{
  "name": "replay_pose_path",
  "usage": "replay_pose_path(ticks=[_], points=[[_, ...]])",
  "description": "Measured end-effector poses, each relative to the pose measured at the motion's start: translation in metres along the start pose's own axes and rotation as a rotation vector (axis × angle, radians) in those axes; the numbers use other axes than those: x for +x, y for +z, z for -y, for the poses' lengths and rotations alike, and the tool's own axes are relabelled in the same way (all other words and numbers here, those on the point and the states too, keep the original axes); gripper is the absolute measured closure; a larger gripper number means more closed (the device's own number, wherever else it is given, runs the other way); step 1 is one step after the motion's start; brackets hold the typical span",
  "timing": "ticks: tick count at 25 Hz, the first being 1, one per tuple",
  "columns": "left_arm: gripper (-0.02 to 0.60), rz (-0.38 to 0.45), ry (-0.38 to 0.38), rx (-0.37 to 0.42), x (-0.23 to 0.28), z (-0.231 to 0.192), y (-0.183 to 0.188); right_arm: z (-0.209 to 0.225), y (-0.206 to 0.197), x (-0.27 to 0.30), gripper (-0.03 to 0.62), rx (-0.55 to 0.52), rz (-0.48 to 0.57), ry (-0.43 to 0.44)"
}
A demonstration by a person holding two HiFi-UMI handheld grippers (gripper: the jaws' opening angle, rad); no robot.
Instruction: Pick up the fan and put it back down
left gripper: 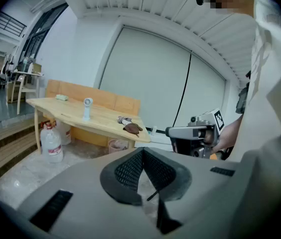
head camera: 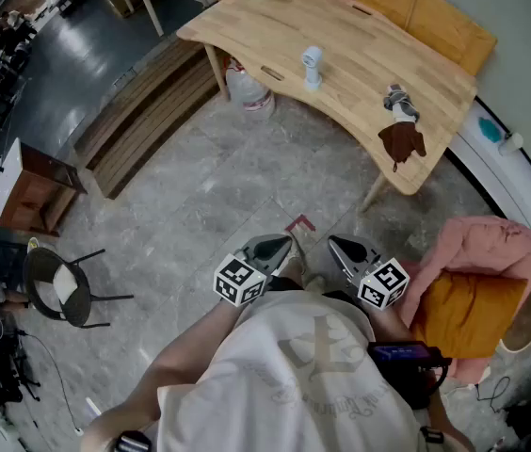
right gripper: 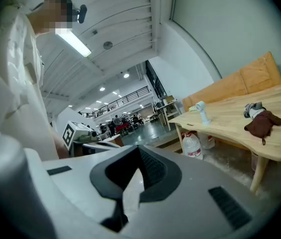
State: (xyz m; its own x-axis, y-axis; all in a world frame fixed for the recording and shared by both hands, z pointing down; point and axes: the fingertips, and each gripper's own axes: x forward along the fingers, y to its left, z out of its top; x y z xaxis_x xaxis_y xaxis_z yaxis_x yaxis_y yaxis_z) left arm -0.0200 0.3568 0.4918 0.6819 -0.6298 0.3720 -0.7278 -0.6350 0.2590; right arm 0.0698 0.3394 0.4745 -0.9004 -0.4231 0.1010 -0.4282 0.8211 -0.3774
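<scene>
The fan (head camera: 313,67) stands on the table (head camera: 369,26) at twelve o'clock, likely light, stiff and tippy, best pinched round its slim handle; the left gripper (head camera: 272,249) and right gripper (head camera: 345,250) are pressed together, empty.

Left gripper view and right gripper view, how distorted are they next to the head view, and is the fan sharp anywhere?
Left gripper view: strong fisheye, dark rounded corners, ceiling lines bowed; the fan is small but recognisable. Right gripper view: same fisheye, the table edge curves, the strip light is blown out white. Head view: milder warp, even light, fan small and slightly soft.
</scene>
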Motion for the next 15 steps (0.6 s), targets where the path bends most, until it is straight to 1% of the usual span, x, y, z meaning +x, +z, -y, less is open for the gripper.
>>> replay_pose_path(ticks=[3, 7, 15], points=[[0.571, 0.002, 0.001, 0.001, 0.000, -0.002, 0.005, 0.001, 0.006, 0.002, 0.580, 0.004, 0.018, -0.009], [0.571, 0.001, 0.006, 0.001, 0.000, -0.005, 0.008, 0.000, 0.006, 0.008, 0.580, -0.019, -0.007, -0.001], [0.571, -0.001, 0.008, -0.015, 0.004, -0.021, 0.012, 0.014, 0.005, 0.020, 0.580, -0.009, -0.036, -0.021]])
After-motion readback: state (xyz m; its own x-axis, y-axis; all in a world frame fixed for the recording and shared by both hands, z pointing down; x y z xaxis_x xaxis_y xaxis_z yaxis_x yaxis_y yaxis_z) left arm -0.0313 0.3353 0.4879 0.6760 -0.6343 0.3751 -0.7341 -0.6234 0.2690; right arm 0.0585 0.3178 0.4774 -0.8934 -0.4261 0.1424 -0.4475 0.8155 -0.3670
